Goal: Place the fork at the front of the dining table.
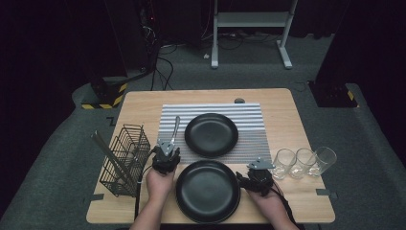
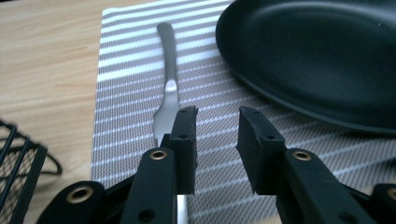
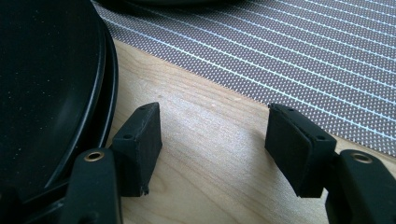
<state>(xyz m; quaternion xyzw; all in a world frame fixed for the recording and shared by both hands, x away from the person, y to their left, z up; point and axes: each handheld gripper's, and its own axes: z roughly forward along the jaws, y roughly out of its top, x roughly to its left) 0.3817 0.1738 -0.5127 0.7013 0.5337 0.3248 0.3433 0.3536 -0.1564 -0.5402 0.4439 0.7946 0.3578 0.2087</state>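
Wooden table (image 1: 139,103): left gripper (image 1: 166,152) fingers parted over fork (image 1: 174,130).

The fork (image 2: 167,88) is brushed metal with a dull sheen. It lies on a woven, striped grey placemat (image 2: 130,70) of coarse cloth-like mesh. Both plates (image 1: 211,135) (image 1: 207,190) look matt black, finely speckled. The bench (image 3: 196,140) is pale, smooth wood grain. The basket (image 1: 125,158) is black wire. The glasses (image 1: 304,162) are clear. The claw pads (image 3: 140,140) look matt black rubber.
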